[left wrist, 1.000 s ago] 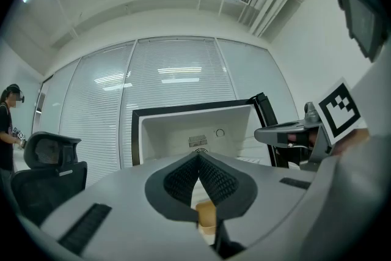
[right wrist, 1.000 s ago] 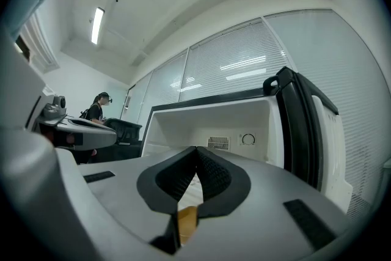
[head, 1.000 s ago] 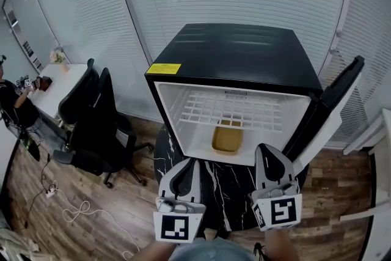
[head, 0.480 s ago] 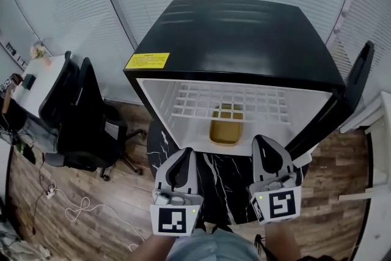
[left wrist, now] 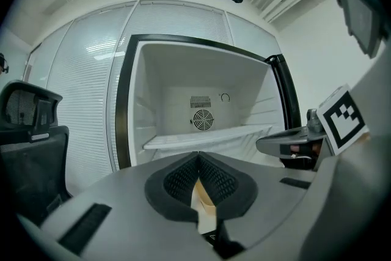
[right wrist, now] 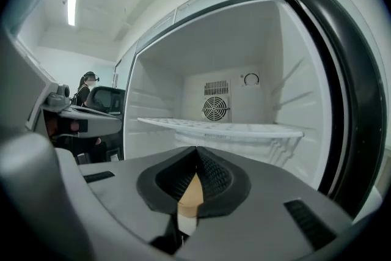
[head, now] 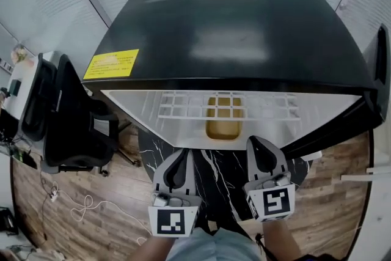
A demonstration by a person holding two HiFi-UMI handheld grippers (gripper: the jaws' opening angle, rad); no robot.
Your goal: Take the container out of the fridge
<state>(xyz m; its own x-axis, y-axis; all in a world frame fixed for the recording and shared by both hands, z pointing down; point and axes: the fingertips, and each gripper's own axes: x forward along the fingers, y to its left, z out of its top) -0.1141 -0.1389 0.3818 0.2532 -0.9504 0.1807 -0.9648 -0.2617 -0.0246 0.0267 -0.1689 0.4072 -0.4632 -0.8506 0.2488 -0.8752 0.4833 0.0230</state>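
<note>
A yellow container (head: 223, 122) stands on the floor of the open black fridge (head: 232, 27), under a white wire shelf (head: 183, 106). My left gripper (head: 181, 153) and right gripper (head: 259, 140) are side by side just in front of the opening, short of the container. Both are shut, with nothing between the jaws. In the left gripper view only a thin yellow strip of the container (left wrist: 203, 205) shows past the closed jaw tips (left wrist: 198, 156). In the right gripper view the container (right wrist: 190, 192) shows the same way below the tips (right wrist: 196, 150), with the shelf (right wrist: 226, 128) above.
The fridge door (head: 380, 64) stands open at the right. The fridge rests on a black marble-patterned top (head: 220, 174). Black office chairs (head: 61, 125) stand to the left, and a cable (head: 79, 208) lies on the wood floor. A fan grille (left wrist: 202, 120) is in the fridge's back wall.
The head view has moved forward over the fridge, so its black top now fills the frame. Both grippers have stayed shut and level in front of the opening.
</note>
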